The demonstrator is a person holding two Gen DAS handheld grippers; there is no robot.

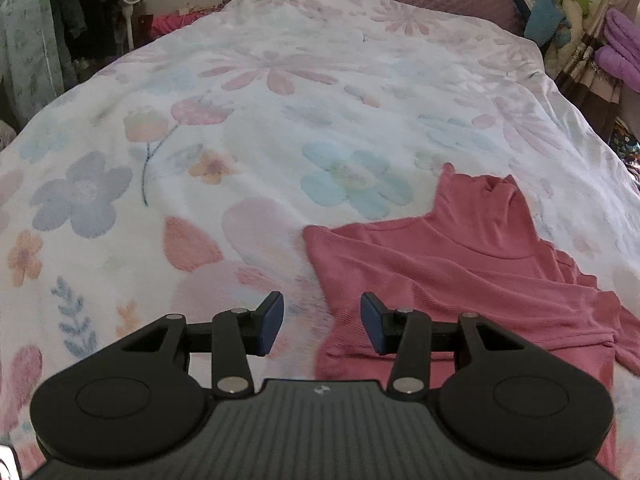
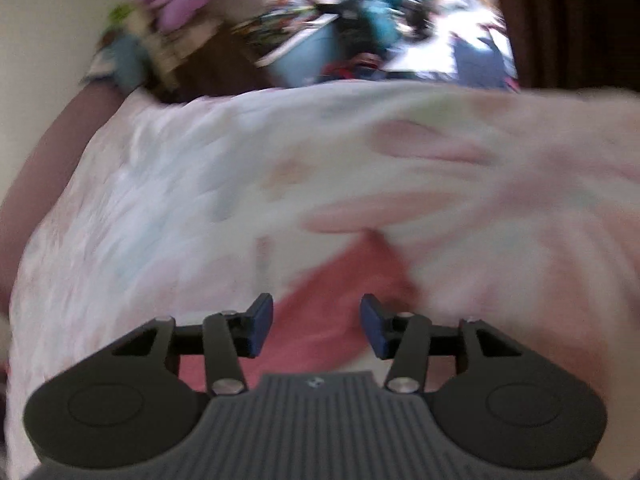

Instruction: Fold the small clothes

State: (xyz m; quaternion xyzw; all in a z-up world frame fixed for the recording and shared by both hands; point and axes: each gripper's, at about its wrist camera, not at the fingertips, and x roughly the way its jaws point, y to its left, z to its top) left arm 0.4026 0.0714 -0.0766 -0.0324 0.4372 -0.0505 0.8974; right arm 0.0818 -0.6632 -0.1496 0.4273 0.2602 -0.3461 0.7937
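1. A pink ribbed turtleneck top (image 1: pixel 452 276) lay on the bed's white floral blanket (image 1: pixel 248 128), toward its near right part; the collar pointed away and a sleeve seemed tucked across the body.
2. The left claw (image 1: pixel 322 322) hovered over the top's left edge, its blue pads apart and grasping nothing.
3. The right claw (image 2: pixel 316 326) stood released too, pink cloth (image 2: pixel 340 280) blurred beneath it.
4. I judged the folding partly done; the lengthwise fold and final tidy remained.
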